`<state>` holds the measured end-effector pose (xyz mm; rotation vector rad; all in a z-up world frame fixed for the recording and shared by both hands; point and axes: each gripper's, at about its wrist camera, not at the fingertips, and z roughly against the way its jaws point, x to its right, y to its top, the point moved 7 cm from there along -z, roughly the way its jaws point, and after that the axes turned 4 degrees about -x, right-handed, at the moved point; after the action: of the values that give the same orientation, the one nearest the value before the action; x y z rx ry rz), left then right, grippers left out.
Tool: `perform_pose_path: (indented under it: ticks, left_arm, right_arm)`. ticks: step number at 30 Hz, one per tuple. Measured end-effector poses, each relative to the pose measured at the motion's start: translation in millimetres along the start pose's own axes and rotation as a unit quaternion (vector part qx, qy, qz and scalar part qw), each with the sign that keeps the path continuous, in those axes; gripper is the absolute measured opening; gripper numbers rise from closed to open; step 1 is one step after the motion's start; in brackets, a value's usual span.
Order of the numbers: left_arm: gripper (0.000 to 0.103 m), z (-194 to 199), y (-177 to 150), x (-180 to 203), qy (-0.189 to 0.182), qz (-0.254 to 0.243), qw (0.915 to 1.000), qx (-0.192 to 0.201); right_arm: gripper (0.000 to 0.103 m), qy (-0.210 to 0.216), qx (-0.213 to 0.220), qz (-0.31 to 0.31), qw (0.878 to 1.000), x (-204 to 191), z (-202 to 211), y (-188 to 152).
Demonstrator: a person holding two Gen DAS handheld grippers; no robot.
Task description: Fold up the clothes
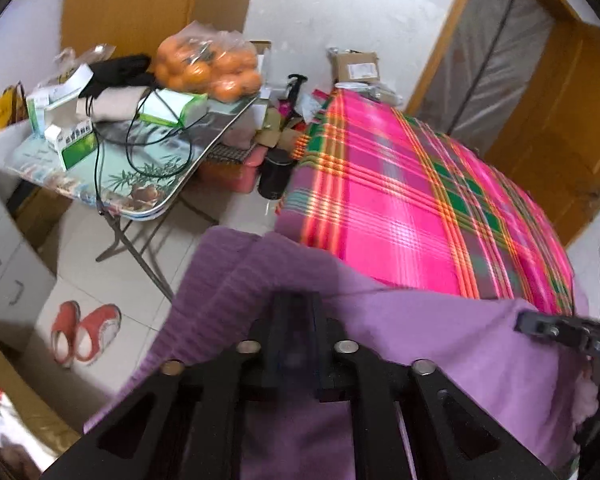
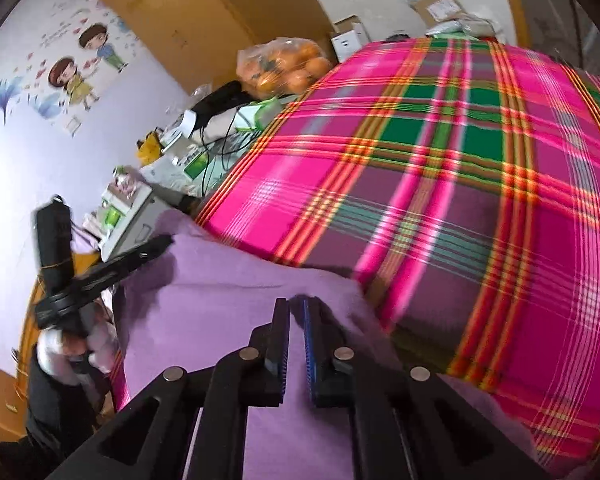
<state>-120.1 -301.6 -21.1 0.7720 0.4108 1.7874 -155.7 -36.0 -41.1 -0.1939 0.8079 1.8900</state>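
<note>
A purple garment (image 1: 440, 340) hangs stretched between my two grippers, above the near edge of a bed covered by a pink, green and orange plaid sheet (image 1: 412, 200). My left gripper (image 1: 296, 300) is shut on the garment's top edge. My right gripper (image 2: 296, 304) is shut on the garment (image 2: 228, 280) at its other corner. The right gripper's tip (image 1: 540, 326) shows at the right of the left wrist view. The left gripper (image 2: 156, 246) shows at the left of the right wrist view. The plaid sheet (image 2: 440, 152) fills the right wrist view.
A folding table (image 1: 148, 184) left of the bed holds a bag of oranges (image 1: 208, 64), boxes and cables. Red slippers (image 1: 84, 332) lie on the tiled floor. White drawers (image 1: 4, 256) stand at the left. Parcels (image 1: 356, 66) sit beyond the bed's far end.
</note>
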Motion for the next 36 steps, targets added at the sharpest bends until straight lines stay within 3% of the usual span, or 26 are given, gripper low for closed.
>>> perform_pose_path:
  ticks: [6,8,11,15,19,21,24,31,33,36]
  left_arm:
    - [0.006,-7.6,11.9,-15.7,0.017,0.017,0.9997,0.01]
    - [0.006,-7.9,15.3,-7.9,0.006,0.008,0.9999,0.009]
    - [0.006,-24.7,17.1,-1.3,0.027,-0.021,0.9993,-0.015]
    - [0.006,-41.0,26.0,-19.1,0.031,0.004,0.9993,-0.022]
    - [0.007,-53.9,31.7,-44.7,0.096,0.013,0.9949,-0.027]
    - [0.004,-52.6,26.8,-51.3,0.085,0.039,0.9947,-0.042]
    - [0.004,-24.0,25.2,-38.4,0.049,0.024,0.9985,-0.006]
    - [0.007,5.5,-12.8,-6.2,-0.009,-0.02,0.9997,-0.008]
    - [0.007,-4.5,-33.4,-5.7,0.008,-0.036,0.9989,-0.028]
    - [0.008,8.0,-43.2,-4.3,0.014,-0.033,0.9993,-0.005]
  right_arm:
    - [0.007,-0.003,0.009,-0.005,1.0,1.8,0.1,0.6]
    - [0.009,-0.004,0.01,-0.001,1.0,-2.6,-2.4,1.8]
    - [0.011,-0.003,0.01,0.002,1.0,-7.9,-5.9,2.9]
    - [0.022,0.0,0.013,0.012,1.0,-14.4,-2.8,1.5]
    - [0.025,-0.004,0.014,0.019,1.0,-12.9,-0.4,0.3]
    - [0.025,-0.003,0.014,0.015,1.0,-11.9,-1.3,0.5]
    - [0.025,-0.005,0.017,0.019,1.0,-12.4,2.4,-1.4]
    - [0.03,-0.014,0.03,0.03,0.999,-11.9,20.8,-15.9]
    - [0.03,-0.024,0.03,0.036,0.999,-9.5,25.7,-24.8]
    - [0.03,-0.038,0.029,0.035,0.998,-4.1,36.9,-38.5]
